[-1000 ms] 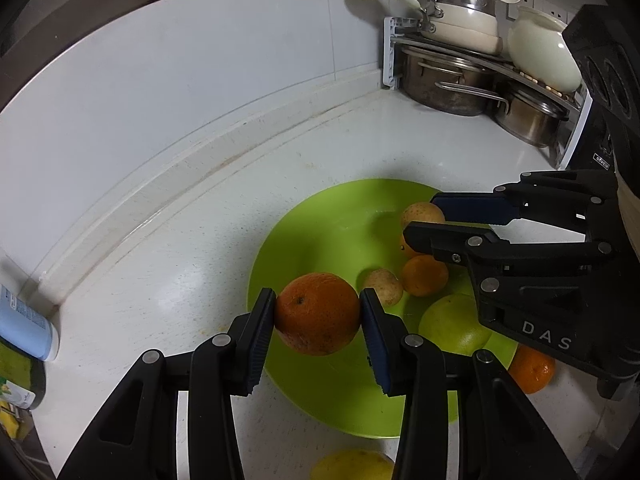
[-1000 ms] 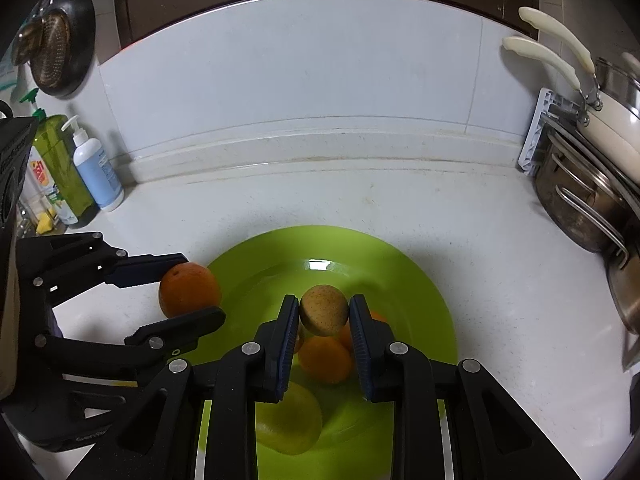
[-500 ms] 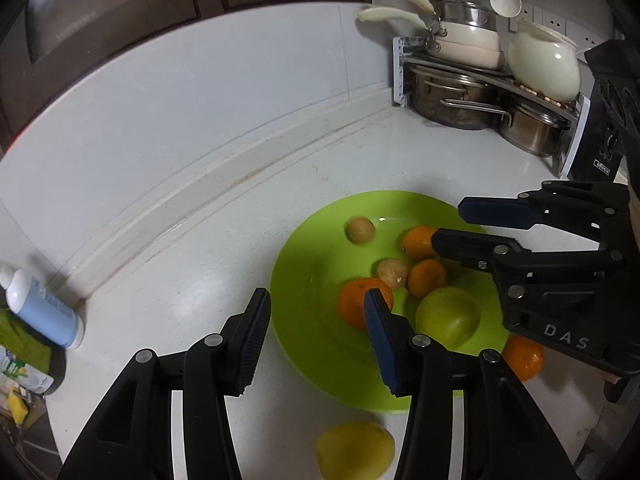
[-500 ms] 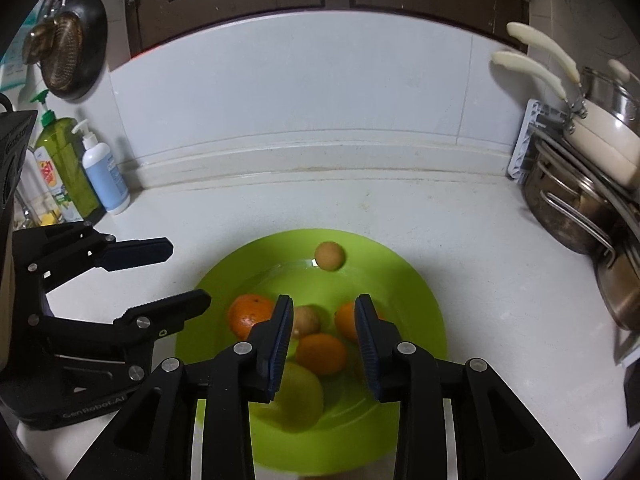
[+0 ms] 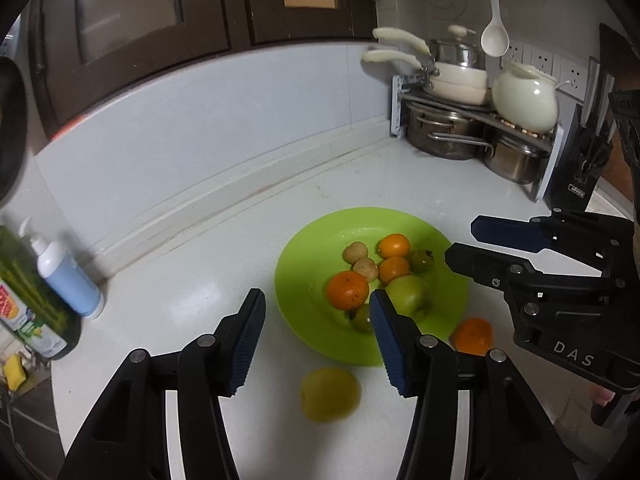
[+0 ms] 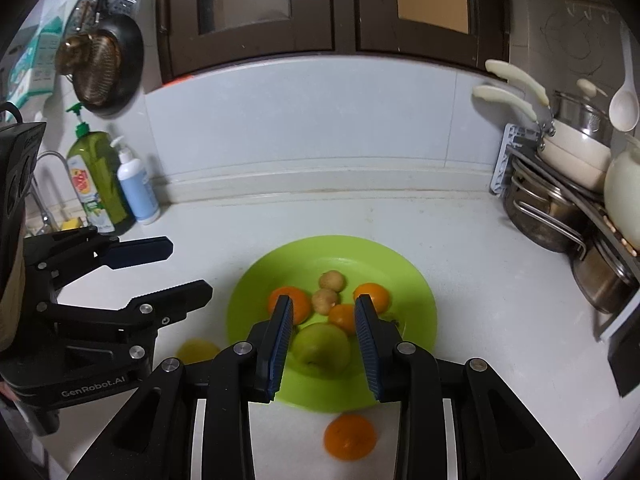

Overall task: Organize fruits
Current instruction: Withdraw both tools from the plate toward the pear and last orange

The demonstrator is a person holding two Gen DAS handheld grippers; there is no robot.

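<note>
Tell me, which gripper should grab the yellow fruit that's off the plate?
Probably the left gripper: the yellow fruit lies right below its empty, opening jaws. From the right gripper it sits off to the side, near the plate.

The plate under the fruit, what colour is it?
Bright lime green; the plate shows best in the right wrist view.

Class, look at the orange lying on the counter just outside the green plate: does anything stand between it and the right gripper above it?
Nothing visible does. The orange lies alone on the white counter, just off the green plate. The right gripper hangs empty above the plate's near side, and only open air and bare counter separate them.
</note>
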